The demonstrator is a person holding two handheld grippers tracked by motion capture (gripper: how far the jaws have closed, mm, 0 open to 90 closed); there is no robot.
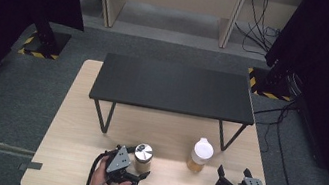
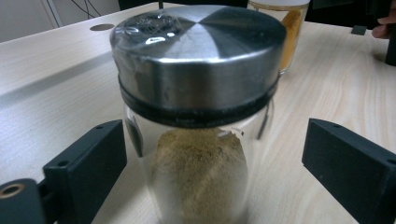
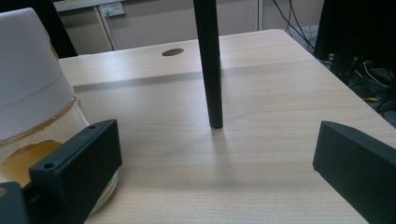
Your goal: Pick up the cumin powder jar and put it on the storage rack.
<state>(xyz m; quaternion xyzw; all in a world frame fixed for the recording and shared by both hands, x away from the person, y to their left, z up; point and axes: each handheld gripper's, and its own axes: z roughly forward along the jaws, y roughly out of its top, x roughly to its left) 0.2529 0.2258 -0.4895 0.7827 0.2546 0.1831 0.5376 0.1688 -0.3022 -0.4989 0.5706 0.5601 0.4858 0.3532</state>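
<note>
Clear glass jar with brushed-metal lid on matt pale wooden table.

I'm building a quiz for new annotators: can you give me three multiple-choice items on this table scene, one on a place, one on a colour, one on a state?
1. Where does the metal-lidded spice jar stand?
A. on top of the black shelf
B. on the wooden table, between the left gripper's jaws
C. on the floor

2. What colour is the cap of the jar of orange powder?
A. white
B. red
C. green

3. How does the right gripper stand?
A. shut on the white-capped jar
B. shut with nothing in it
C. open, holding nothing

Answers: 1 B, the left gripper view shows a jaw on either side of the jar, both clear of the glass. 2 A, the high view shows a white cap. 3 C, its jaws stand wide apart over bare table.
</note>
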